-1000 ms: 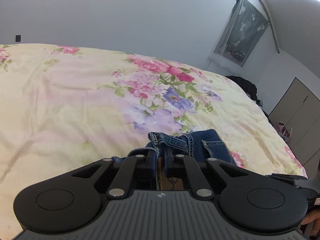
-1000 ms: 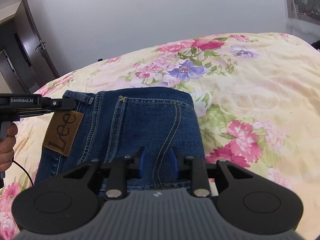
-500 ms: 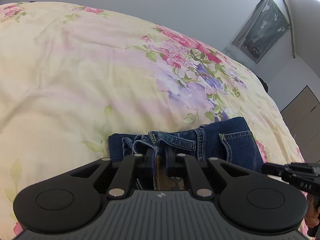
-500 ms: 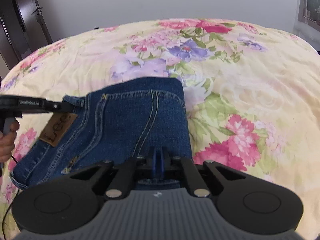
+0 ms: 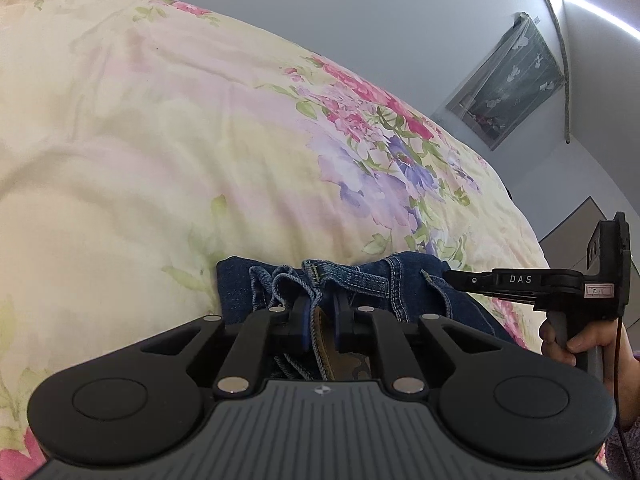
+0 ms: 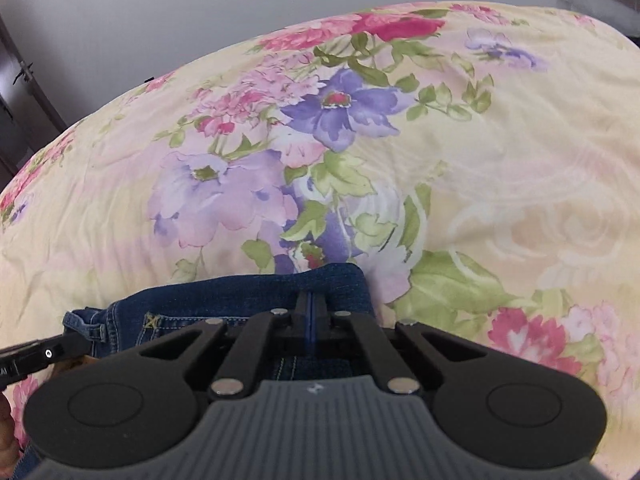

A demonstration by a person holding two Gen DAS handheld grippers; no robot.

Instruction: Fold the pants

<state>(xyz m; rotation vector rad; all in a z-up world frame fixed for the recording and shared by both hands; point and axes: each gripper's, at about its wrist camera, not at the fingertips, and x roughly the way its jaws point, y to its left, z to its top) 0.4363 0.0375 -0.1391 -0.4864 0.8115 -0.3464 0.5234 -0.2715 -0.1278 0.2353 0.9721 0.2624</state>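
Dark blue jeans (image 5: 404, 292) lie folded on the flowered bedspread (image 5: 160, 152). My left gripper (image 5: 321, 312) is shut on the bunched waistband with its brown leather label between the pads. My right gripper (image 6: 311, 308) is shut on the far folded edge of the jeans (image 6: 240, 300). The right gripper also shows from the side in the left wrist view (image 5: 520, 284), its tips at the jeans' right edge. The left gripper's tip shows in the right wrist view (image 6: 44, 354) at the jeans' left corner.
A person's hand (image 5: 576, 340) holds the right gripper's handle. A dark curtain (image 5: 508, 84) hangs on the far wall. Cabinet doors (image 5: 588, 224) stand right of the bed, a dark door (image 6: 20, 92) at the left.
Both grippers have carried the jeans' edge forward and down toward the bed. The right gripper's jaws closed from apart to shut on the denim. Less of the jeans shows in the right wrist view.
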